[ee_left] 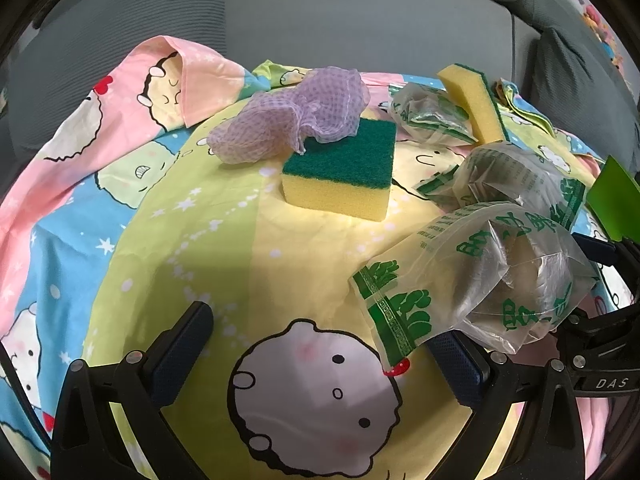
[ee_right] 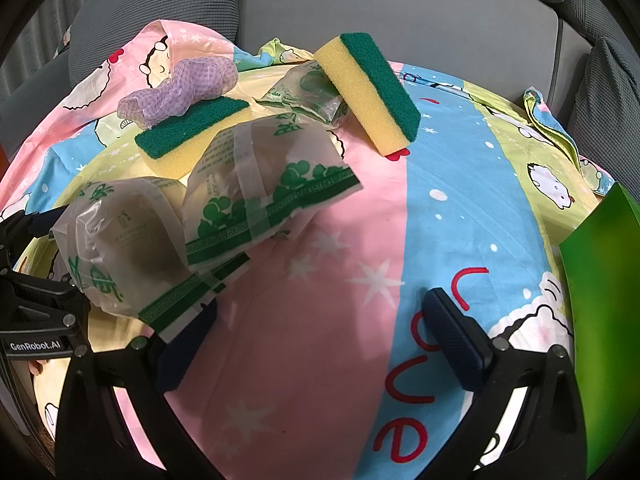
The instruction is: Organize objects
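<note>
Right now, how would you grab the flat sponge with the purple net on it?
Pinch the flat sponge by its yellow foam sides, coming from the near edge. It lies flat, green scrubber up, and the purple net drapes only its far corner. The left gripper is open and facing it.

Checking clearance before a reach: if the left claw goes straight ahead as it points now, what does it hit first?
Likely the flat sponge, green side up, dead ahead on the cartoon sheet. The left claw is open; only bare sheet lies before that. The nearest plastic bag sits right of the line. Depth is uncertain.
</note>
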The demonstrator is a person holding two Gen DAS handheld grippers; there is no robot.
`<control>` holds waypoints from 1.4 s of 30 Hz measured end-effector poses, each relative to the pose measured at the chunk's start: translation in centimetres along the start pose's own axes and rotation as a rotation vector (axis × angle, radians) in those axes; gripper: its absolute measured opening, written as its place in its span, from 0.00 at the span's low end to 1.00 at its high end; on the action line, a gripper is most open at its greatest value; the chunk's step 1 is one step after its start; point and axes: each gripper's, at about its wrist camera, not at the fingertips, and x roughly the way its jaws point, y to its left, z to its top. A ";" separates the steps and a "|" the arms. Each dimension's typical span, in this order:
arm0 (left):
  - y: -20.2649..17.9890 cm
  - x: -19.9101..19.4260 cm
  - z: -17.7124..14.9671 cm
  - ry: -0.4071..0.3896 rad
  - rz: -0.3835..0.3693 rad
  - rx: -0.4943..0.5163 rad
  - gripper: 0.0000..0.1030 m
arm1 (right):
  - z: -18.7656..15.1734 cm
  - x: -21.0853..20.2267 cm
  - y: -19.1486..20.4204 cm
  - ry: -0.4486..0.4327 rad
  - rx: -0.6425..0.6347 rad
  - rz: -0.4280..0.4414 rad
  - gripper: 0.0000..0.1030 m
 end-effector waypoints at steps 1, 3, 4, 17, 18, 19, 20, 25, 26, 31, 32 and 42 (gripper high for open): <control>0.0 0.0 0.0 0.001 0.001 -0.001 1.00 | 0.0 0.0 0.0 0.000 0.000 0.000 1.00; 0.0 0.0 0.0 0.001 0.001 0.000 1.00 | 0.0 0.0 0.0 0.000 0.000 0.000 1.00; 0.1 0.0 0.0 0.002 0.000 -0.001 1.00 | 0.0 0.0 0.0 0.000 0.000 0.000 1.00; -0.1 0.1 -0.1 0.005 0.006 -0.001 1.00 | 0.0 0.0 0.1 -0.001 0.000 0.000 1.00; -0.1 0.1 -0.1 0.005 0.006 -0.001 1.00 | 0.0 0.0 0.1 -0.001 0.000 -0.001 1.00; -0.1 0.1 -0.1 0.005 0.006 0.000 1.00 | 0.0 0.0 0.1 0.000 0.000 -0.001 1.00; -0.1 0.1 -0.1 0.006 0.007 0.000 1.00 | 0.0 0.0 0.1 -0.001 0.000 0.000 1.00; -0.2 0.0 0.1 0.024 0.003 0.010 1.00 | -0.7 0.6 0.5 0.004 0.003 0.001 1.00; -0.2 0.0 0.2 0.035 -0.001 0.013 1.00 | -0.6 0.6 0.5 0.009 0.001 -0.001 1.00; -0.1 -2.0 0.4 0.064 -0.083 -0.014 1.00 | -0.7 -0.9 -0.3 0.044 0.108 0.047 0.99; -0.1 -3.0 0.4 0.042 -0.114 -0.021 1.00 | -0.9 -1.8 -0.7 0.038 0.151 0.090 0.99; 1.3 -6.6 1.6 0.008 -0.327 -0.138 1.00 | 2.1 -11.4 -1.0 -0.096 0.365 0.139 0.99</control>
